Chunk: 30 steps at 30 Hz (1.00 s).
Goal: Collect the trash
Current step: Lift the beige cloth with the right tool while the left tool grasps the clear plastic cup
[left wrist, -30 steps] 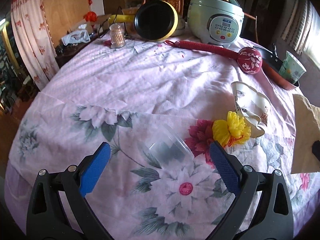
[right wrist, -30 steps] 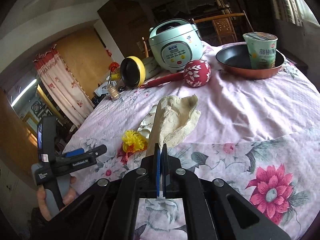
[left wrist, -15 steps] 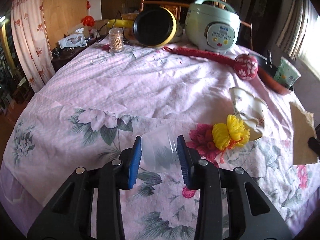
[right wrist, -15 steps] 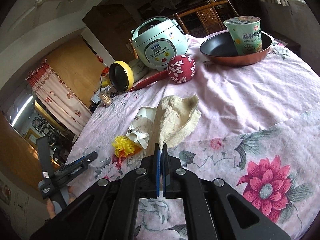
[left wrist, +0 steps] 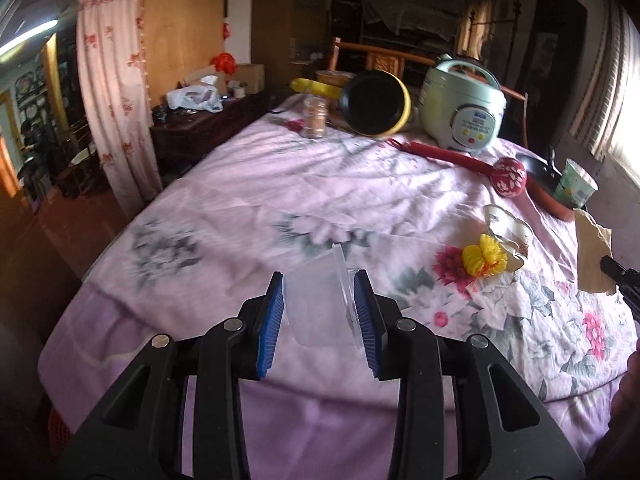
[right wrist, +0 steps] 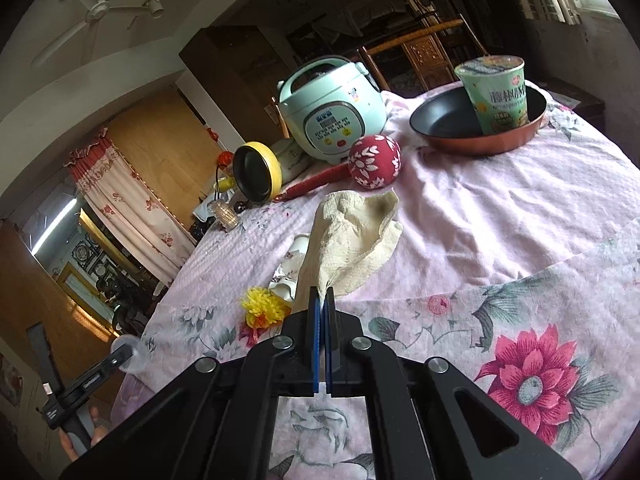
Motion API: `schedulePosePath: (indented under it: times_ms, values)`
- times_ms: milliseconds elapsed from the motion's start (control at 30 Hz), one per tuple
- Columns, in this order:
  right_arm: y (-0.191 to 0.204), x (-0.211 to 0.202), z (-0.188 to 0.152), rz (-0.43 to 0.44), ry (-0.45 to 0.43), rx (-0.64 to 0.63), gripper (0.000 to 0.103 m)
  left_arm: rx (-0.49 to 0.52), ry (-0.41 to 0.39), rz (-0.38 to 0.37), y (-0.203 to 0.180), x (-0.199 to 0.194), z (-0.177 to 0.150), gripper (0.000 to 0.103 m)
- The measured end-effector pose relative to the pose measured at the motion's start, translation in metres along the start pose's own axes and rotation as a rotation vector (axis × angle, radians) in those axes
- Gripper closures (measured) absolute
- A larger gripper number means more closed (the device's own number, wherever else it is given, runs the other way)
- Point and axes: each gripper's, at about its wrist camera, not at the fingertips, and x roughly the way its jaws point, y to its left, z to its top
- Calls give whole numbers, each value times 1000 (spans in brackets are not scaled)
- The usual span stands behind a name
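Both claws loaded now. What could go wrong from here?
1. The left claw pinches a thin clear plastic cup by its sides; the wall may buckle and the cup pop out.
2. The right claw holds the crumpled paper towel only by one corner, so it may tear or slip free.
3. The dangling towel could drag the yellow pompom along.

Each camera rides behind its own jaws, looking down across the pink floral-clothed worktop (left wrist: 280, 184). Both views share the pale green rice cooker (left wrist: 464, 114) (right wrist: 332, 112) and yellow pompom (left wrist: 484, 260) (right wrist: 264, 310) beyond the jaws.
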Motion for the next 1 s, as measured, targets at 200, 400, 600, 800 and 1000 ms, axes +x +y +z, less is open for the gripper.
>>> schedulePosePath:
  times_ms: [200, 400, 600, 800, 1000]
  values:
    - [10, 2, -8, 61, 14, -25, 100, -99, -66, 123, 69, -52, -24, 67]
    - [55, 13, -31, 135, 70, -126, 100, -255, -38, 249, 159, -82, -69, 68]
    - [111, 26, -53, 203, 119, -209, 100, -385, 11, 234, 219, -92, -108, 69]
    - [137, 32, -69, 230, 159, -236, 99, -351, -8, 182, 204, -78, -88, 19]
    - [138, 31, -75, 227, 179, -244, 99, -275, 63, 175, 172, -19, -55, 18]
